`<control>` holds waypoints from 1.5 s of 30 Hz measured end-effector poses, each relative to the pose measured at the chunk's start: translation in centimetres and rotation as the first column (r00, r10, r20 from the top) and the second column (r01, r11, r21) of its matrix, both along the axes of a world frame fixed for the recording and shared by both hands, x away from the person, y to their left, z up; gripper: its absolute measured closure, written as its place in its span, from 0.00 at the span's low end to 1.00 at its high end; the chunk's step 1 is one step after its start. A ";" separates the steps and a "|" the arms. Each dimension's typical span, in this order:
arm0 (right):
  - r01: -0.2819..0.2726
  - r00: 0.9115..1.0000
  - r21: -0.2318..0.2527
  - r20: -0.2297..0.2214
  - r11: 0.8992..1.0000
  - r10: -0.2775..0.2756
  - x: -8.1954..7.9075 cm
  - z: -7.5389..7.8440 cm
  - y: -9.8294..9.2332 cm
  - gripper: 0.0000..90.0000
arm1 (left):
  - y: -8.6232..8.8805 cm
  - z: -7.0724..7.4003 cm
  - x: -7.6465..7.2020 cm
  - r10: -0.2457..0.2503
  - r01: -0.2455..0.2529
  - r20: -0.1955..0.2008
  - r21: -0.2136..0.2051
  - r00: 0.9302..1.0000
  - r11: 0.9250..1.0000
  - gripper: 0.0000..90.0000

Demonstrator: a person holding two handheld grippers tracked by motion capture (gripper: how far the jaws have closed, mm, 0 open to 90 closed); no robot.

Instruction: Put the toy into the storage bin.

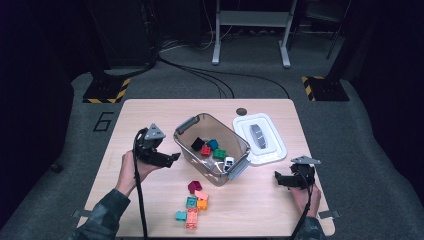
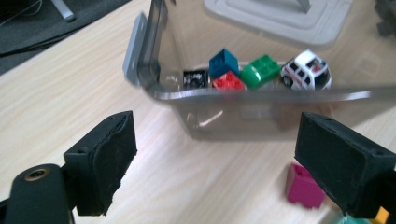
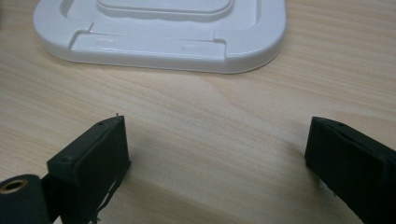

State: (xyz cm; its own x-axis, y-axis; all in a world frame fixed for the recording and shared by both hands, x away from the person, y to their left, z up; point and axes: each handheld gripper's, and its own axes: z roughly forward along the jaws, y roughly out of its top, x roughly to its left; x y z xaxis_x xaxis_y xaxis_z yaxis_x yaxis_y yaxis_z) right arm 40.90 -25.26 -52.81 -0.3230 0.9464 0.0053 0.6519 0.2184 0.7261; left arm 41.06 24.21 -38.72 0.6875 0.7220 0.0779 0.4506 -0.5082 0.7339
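Left gripper, jaws apart and empty, points at the clear bin holding bricks and a toy car. Right gripper, jaws spread and empty, rests near the white lid.

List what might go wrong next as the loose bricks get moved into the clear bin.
1. The left claw is open close to the clear plastic bin; a swing could knock it towards the white lid.
2. The loose coloured bricks lie tightly clustered, so gripping the magenta brick may scatter its neighbours.
3. The white toy car sits against the bin wall and dropped bricks could bounce off it.
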 end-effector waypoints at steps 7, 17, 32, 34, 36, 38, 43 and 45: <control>0.000 1.000 0.001 0.000 1.000 0.000 0.0 0.0 0.0 0.06 | 0.8 -2.6 -2.0 -0.002 0.003 -0.049 0.021 0.999 1.000 0.11; 0.001 1.000 0.000 0.000 1.000 -0.001 0.0 0.0 0.0 0.06 | 0.9 -5.4 -4.5 -0.024 0.023 -0.088 -0.016 0.996 1.000 0.09; 0.002 1.000 0.001 0.000 1.000 -0.002 0.0 0.0 0.0 0.06 | -0.3 -9.7 -8.6 -0.124 0.108 -0.163 -0.101 0.979 0.989 0.09; 0.003 1.000 0.000 -0.001 1.000 -0.003 0.0 0.0 0.0 0.06 | -0.7 -9.9 -9.1 -0.133 0.118 -0.167 -0.100 0.977 0.988 0.10; 0.003 1.000 0.000 0.000 1.000 -0.003 0.0 0.0 0.0 0.06 | -1.0 -10.1 -9.5 -0.143 0.127 -0.164 -0.105 0.976 0.986 0.10; 0.003 1.000 0.000 0.000 1.000 -0.003 0.0 0.0 0.0 0.06 | -1.4 -10.2 -9.9 -0.149 0.135 -0.167 -0.095 0.975 0.986 0.11; 0.003 1.000 0.000 0.000 1.000 -0.003 0.0 0.0 0.0 0.06 | -1.9 -10.9 -10.8 -0.151 0.141 -0.160 -0.074 0.975 0.987 0.14; 0.002 1.000 0.000 0.000 1.000 -0.002 0.0 0.0 0.0 0.06 | -2.0 -11.2 -11.1 -0.146 0.138 -0.155 -0.064 0.977 0.988 0.16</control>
